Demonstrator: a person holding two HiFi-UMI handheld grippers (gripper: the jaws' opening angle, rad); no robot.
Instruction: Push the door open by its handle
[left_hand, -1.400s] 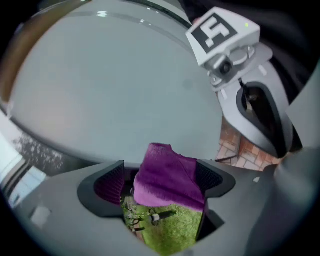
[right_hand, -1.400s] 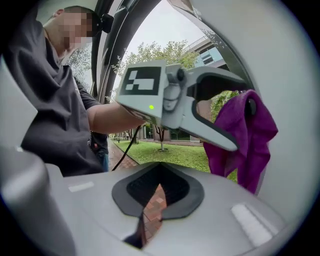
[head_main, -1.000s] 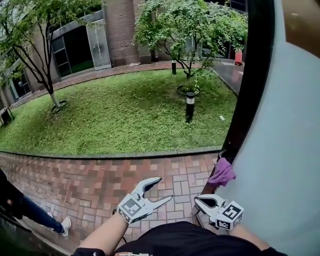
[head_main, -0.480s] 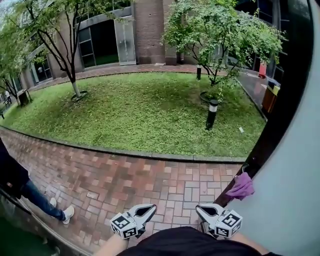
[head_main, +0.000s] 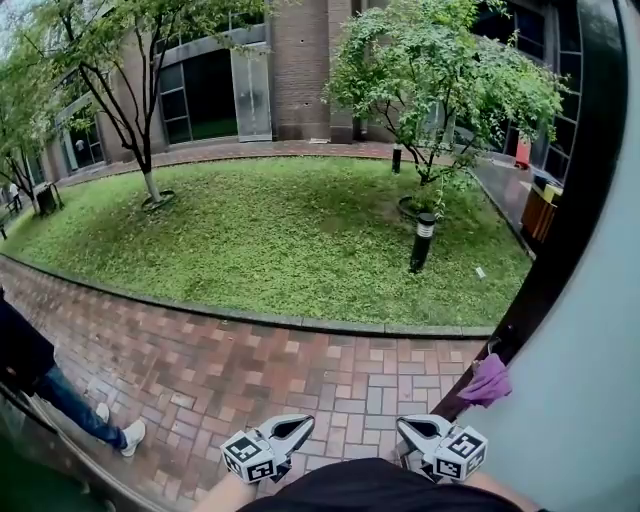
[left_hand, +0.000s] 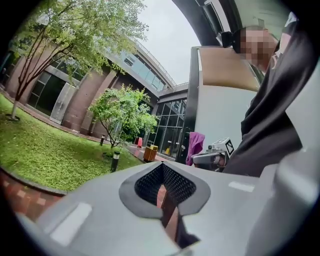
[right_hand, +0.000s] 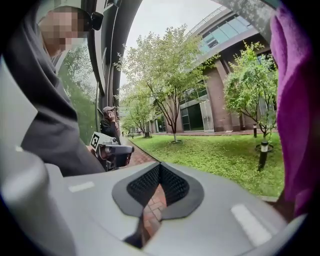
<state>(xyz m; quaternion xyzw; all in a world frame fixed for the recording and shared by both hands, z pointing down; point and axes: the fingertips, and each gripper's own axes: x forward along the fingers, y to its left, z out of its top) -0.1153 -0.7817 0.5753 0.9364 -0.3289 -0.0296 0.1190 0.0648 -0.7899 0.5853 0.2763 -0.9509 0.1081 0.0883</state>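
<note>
A: Head view first. Where's the door?

B: The door (head_main: 590, 340) fills the right side of the frame, a pale panel with a dark edge, swung well clear. The brick path (head_main: 300, 360) and lawn (head_main: 280, 230) lie open ahead. A purple cloth (head_main: 487, 380) hangs at the door's edge, lower right. I can't make out the handle; it may sit under that cloth.

A: And the claws?

B: Both are at the bottom edge, close to the person's body. The left claw (head_main: 305, 425) and the right claw (head_main: 404, 426) each have their jaws brought together with nothing in them. Neither touches the door.

A: Left gripper view?

B: The jaws meet at lower centre with only a sliver of brick showing between the pads, and nothing gripped. The cloth and door stand right of centre, well apart from this claw.

A: Right gripper view?

B: Much the same: jaws closed and empty, with a thin slit showing paving. The purple cloth fills the right edge, beside the claw and not between its jaws.

A: So how far along?

B: I'd judge the push done. The door stands open and the way out looks clear. If anything is left, it's only stepping through.
</note>
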